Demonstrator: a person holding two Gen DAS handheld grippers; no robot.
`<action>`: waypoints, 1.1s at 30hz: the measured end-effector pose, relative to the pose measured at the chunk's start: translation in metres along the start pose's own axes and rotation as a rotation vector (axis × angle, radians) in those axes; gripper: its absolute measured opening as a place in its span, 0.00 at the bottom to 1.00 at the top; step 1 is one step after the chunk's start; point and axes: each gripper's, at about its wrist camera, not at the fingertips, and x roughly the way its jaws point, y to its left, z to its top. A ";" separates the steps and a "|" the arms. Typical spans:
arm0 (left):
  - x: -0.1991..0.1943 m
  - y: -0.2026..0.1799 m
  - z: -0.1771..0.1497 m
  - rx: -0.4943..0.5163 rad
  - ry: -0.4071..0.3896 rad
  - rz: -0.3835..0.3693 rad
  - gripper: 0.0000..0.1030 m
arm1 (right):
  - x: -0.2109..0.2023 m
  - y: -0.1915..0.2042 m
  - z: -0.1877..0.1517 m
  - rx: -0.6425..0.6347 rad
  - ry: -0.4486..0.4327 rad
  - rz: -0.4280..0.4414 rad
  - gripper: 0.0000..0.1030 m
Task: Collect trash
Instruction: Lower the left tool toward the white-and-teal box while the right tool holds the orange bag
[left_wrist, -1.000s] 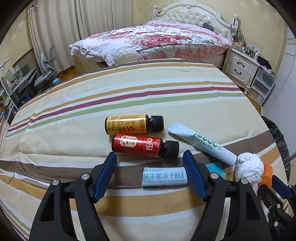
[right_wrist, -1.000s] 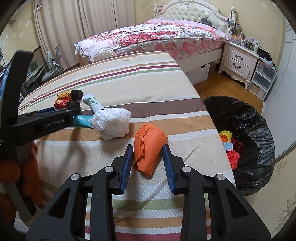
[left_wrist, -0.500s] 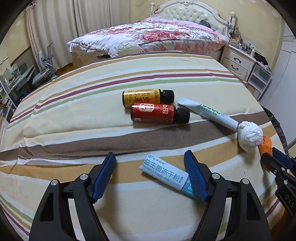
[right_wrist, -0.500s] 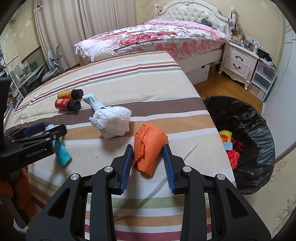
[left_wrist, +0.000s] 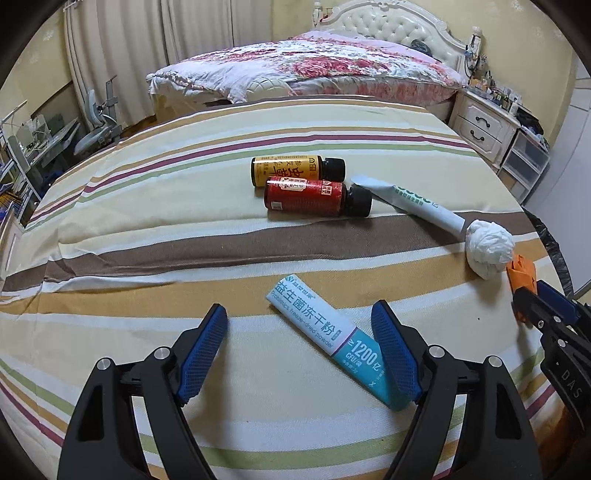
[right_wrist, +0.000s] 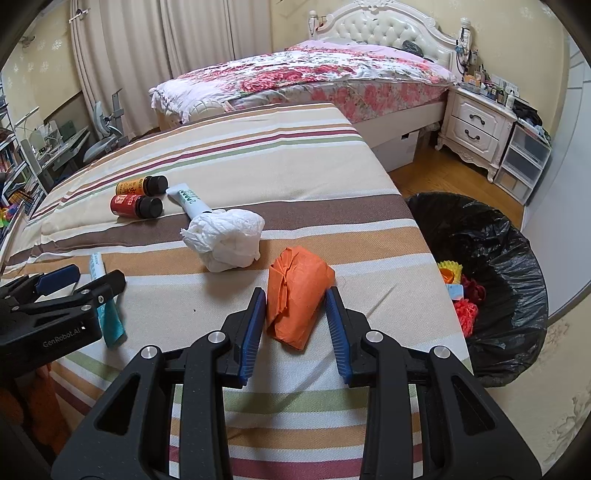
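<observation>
Left gripper (left_wrist: 299, 325) wide open, teal sachet (left_wrist: 332, 341) lying diagonal against its right finger; right gripper (right_wrist: 295, 308) open, straddling orange wad (right_wrist: 297, 295) on striped sheet (right_wrist: 229, 158), black bin (right_wrist: 517, 258) right of bed.

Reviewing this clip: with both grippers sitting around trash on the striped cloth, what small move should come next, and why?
Probably close the right gripper on the orange wad. Its jaws already flank the wad, open, with little gap on either side, and the black-lined bin stands just to its right. The left gripper is less ready: its sachet lies diagonally, against the right finger only.
</observation>
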 end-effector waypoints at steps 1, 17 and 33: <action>0.000 0.001 0.000 -0.002 0.002 -0.002 0.76 | -0.001 0.001 -0.001 0.001 -0.001 0.001 0.32; -0.010 0.024 -0.014 -0.013 0.002 0.011 0.76 | -0.001 0.000 -0.002 0.003 -0.003 0.004 0.32; -0.017 0.017 -0.019 0.036 -0.044 -0.058 0.19 | -0.002 0.000 -0.003 0.005 -0.006 0.004 0.31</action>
